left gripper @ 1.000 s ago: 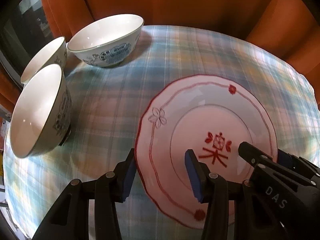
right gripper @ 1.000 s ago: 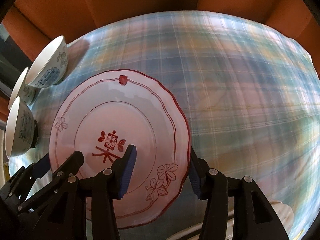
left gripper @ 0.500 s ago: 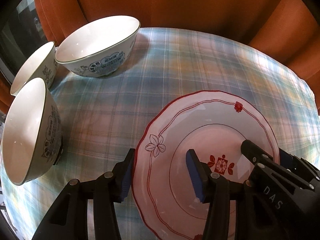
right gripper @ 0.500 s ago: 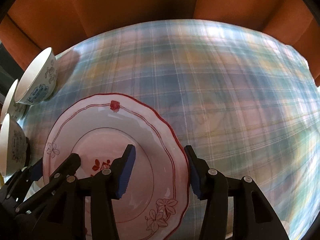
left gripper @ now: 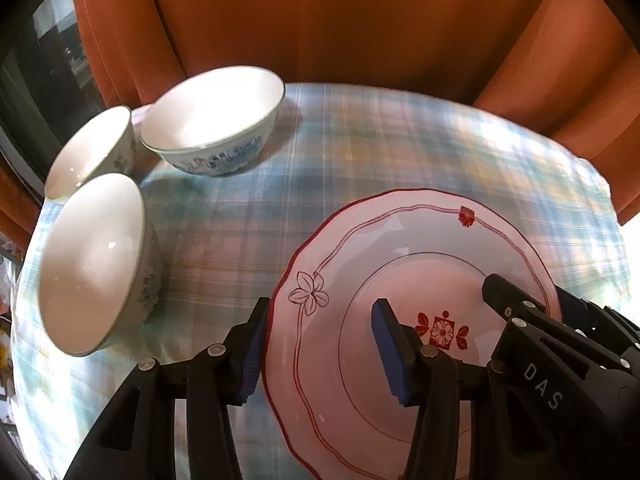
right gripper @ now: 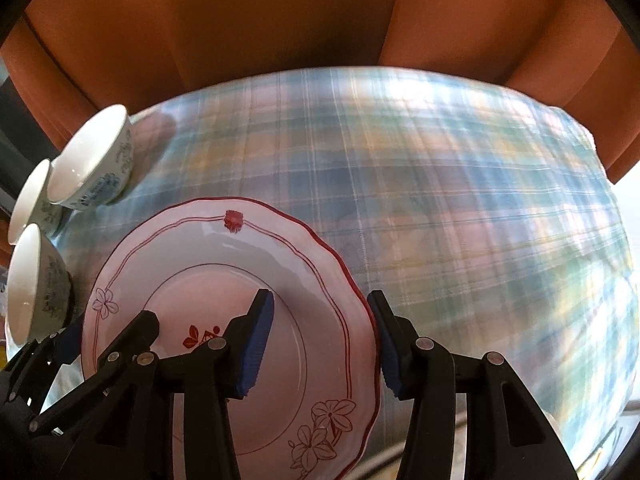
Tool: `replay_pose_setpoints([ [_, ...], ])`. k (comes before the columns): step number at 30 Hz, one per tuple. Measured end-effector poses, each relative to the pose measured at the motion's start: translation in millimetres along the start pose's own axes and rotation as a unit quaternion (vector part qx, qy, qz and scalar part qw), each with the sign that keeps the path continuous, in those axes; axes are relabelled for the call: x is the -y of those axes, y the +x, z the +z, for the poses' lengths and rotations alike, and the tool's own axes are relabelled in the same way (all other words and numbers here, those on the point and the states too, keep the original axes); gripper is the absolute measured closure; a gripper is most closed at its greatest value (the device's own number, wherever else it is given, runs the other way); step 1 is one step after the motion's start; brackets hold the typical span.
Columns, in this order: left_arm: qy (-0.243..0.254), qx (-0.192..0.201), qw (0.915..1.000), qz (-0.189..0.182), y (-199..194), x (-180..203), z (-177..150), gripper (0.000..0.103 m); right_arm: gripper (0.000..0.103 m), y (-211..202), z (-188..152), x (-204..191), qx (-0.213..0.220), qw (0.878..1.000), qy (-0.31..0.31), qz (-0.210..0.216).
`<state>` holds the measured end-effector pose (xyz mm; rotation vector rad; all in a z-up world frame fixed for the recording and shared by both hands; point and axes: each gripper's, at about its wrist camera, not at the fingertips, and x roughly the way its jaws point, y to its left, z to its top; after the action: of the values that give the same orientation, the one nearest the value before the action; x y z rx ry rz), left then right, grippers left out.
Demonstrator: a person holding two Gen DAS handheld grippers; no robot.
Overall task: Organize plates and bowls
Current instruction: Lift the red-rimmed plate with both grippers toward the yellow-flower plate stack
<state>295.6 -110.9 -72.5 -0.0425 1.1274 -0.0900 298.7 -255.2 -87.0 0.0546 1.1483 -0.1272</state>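
Observation:
A white plate (left gripper: 400, 248) with a scalloped red edge and red flower marks hangs just above the plaid tablecloth (left gripper: 360, 152), held between both grippers. My left gripper (left gripper: 320, 344) is shut on its left rim, one blue pad outside the edge and one over the plate's face. My right gripper (right gripper: 320, 340) grips the opposite rim of the plate (right gripper: 208, 256) the same way. Each gripper shows in the other's view: the right gripper (left gripper: 520, 312) and the left gripper (right gripper: 116, 340). Three white bowls with blue print stand at the left: a wide bowl (left gripper: 212, 120) and two smaller bowls (left gripper: 88, 148) (left gripper: 92, 260).
Orange curtains (left gripper: 320, 20) hang behind the table's far edge, and a dark window (left gripper: 48, 64) shows at the left. The bowls (right gripper: 90, 156) cluster at the cloth's left border. Bare plaid cloth (right gripper: 460, 200) stretches to the right of the plate. A pale rim (right gripper: 554, 420) peeks in at the lower right.
Both grippers have risen with the plate between them. The bowls and tablecloth now sit lower and farther away in both views, and more of the curtain shows.

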Motion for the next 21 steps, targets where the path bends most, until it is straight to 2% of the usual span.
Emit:
replay_pose_setpoints([
  [7, 0.02, 0.023, 0.9992, -0.026, -37.7, 1.0, -11.2, 0.053, 0.05, -42.0, -16.5, 0.8, 0.018, 1.0, 0.02, -0.013],
  [15, 0.041, 0.018, 0.997, -0.063, -58.3, 16.6, -30.1, 0.051, 0.05, -85.9, -45.4, 15.0, 0.041, 0.997, 0.051, -0.035],
  [21, 0.057, 0.019, 0.9958, -0.069, -73.2, 39.7, -48.8, 0.051, 0.05, -108.6, -64.5, 38.2, 0.051, 0.996, 0.065, -0.041],
])
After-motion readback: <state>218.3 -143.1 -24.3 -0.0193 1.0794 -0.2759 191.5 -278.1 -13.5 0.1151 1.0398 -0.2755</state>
